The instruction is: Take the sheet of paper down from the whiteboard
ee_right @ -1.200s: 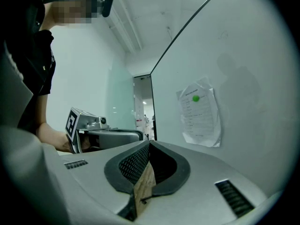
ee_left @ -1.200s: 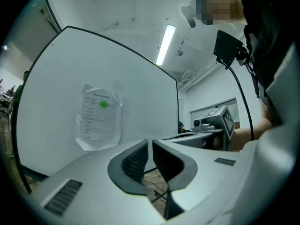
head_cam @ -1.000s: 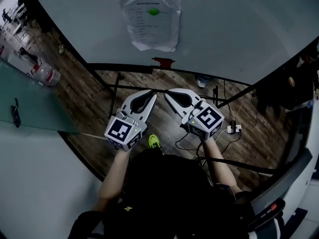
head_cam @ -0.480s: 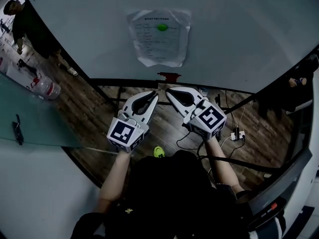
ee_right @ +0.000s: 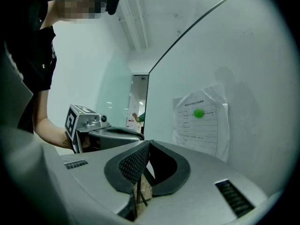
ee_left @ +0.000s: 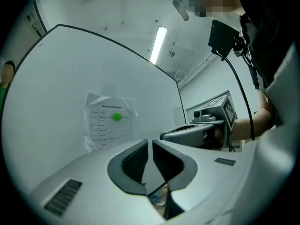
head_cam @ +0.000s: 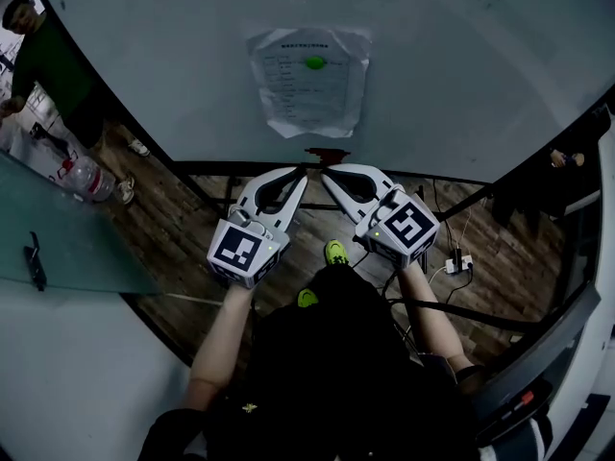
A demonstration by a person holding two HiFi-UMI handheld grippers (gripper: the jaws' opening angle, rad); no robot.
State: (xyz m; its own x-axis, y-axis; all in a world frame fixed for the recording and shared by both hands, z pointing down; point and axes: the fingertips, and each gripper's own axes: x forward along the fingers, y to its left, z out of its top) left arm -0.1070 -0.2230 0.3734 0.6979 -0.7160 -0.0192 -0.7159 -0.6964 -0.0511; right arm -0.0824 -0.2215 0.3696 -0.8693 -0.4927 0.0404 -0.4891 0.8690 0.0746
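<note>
White sheet of paper (head_cam: 309, 80) hangs on the whiteboard (head_cam: 461, 65), upper centre of the head view, pinned by a green magnet (head_cam: 314, 62) near its top edge. Long axis runs up-down on the board; the plastic-looking edges are crinkled.

Left gripper (head_cam: 300, 171) and right gripper (head_cam: 327, 174) sit side by side at frame centre, tips almost touching each other, just below the sheet's bottom edge and near a small red piece (head_cam: 327, 154) on the board's lower rail. Both jaws clenched, nothing between them in either gripper view.

Key relation: the sheet lies above and ahead of both tips, not in line with either. In the left gripper view it sits left of the jaws and higher; in the right gripper view it sits right of the jaws and higher. The two point inward across each other rather than at the paper.

Neither hand is clearly nearer; the sheet is about centred over the pair. Likely next: raise, turn toward the board, release the jaws, then go for a bottom corner or the magnet.
</note>
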